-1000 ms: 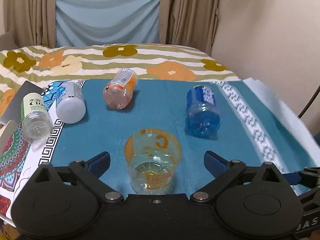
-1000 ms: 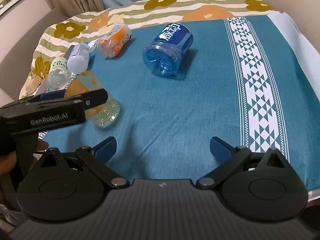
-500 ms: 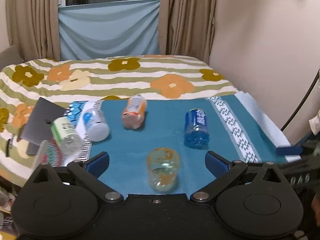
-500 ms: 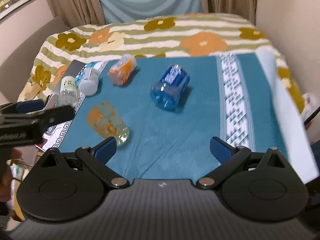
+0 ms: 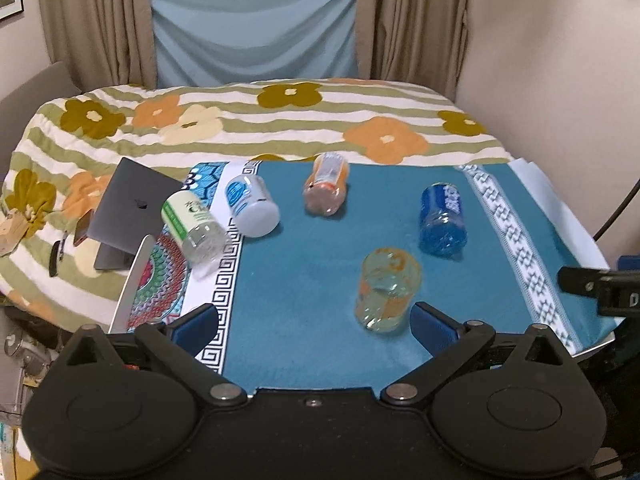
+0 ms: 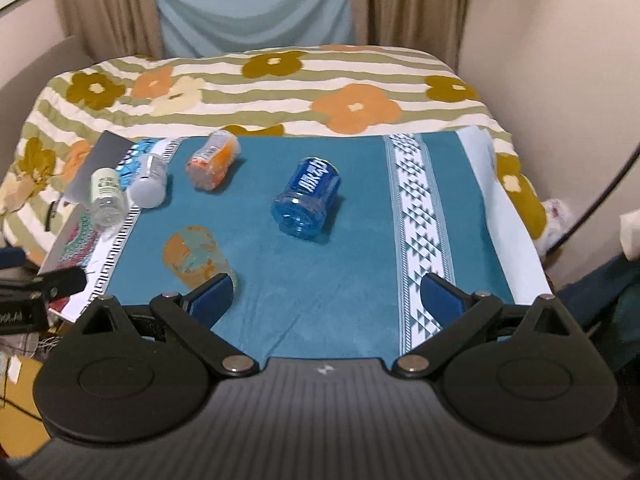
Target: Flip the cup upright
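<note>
Left gripper (image 5: pixel 314 326): jaws wide apart, nothing between the blue pads (image 5: pixel 432 326), held back off the near edge of the teal cloth (image 5: pixel 300 280). Right gripper (image 6: pixel 326 296): likewise spread wide, empty, pads (image 6: pixel 438 298) low over the near part of the cloth.

Clear plastic cup with orange print (image 5: pixel 388 290): on its side on the teal cloth, near the front, just beyond the left gripper's right pad in the left wrist view. In the right wrist view the same cup (image 6: pixel 196 258) partly behind that gripper's left pad; whether touching it, cannot tell. Not upright.

Other items, all lying on their sides:
- blue translucent bottle with white lettering (image 5: pixel 442 220), beyond and right of the cup, well apart from it
- orange-labelled clear bottle (image 5: pixel 326 190), far side of the cloth
- white-bottomed container with blue label (image 5: pixel 252 206), at the cloth's patterned left border
- clear bottle with green and white label (image 5: pixel 194 222), just left of the white one, on the multicoloured mat (image 5: pixel 160 284)

Dark grey closed laptop (image 5: pixel 130 210) tilted at far left, on the striped flowered bedspread (image 5: pixel 280 120). Black tip of the right gripper visible at right edge of the left wrist view.
</note>
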A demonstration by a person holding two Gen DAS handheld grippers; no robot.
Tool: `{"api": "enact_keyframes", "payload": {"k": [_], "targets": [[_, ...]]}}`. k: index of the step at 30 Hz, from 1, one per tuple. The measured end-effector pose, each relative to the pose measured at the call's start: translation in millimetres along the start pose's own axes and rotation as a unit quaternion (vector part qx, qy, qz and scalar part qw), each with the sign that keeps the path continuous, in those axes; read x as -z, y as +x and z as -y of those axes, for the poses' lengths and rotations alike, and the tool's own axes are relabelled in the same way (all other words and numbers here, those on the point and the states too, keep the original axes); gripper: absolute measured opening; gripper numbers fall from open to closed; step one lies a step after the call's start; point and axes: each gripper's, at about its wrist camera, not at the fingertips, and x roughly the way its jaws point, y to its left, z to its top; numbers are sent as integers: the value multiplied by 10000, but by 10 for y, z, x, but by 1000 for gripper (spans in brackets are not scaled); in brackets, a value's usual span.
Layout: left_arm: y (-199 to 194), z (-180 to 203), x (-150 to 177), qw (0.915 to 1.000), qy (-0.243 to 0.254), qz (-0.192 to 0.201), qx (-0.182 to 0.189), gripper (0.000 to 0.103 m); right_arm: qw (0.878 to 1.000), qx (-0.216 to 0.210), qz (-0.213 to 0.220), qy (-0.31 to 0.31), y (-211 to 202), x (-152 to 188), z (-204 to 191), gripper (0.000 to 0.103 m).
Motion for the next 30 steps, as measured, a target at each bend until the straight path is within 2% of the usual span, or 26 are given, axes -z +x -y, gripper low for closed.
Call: {"api": "enact_keyframes", "payload": {"k": [5,30], "targets": [[9,-62,9,10000,-26,68,-10,103,9999,153,50,14,-13,32,-27,103],[54,-45,-88,9998,149,133,60,103,9997,203,29,100,32,-2,-66,103]]}}
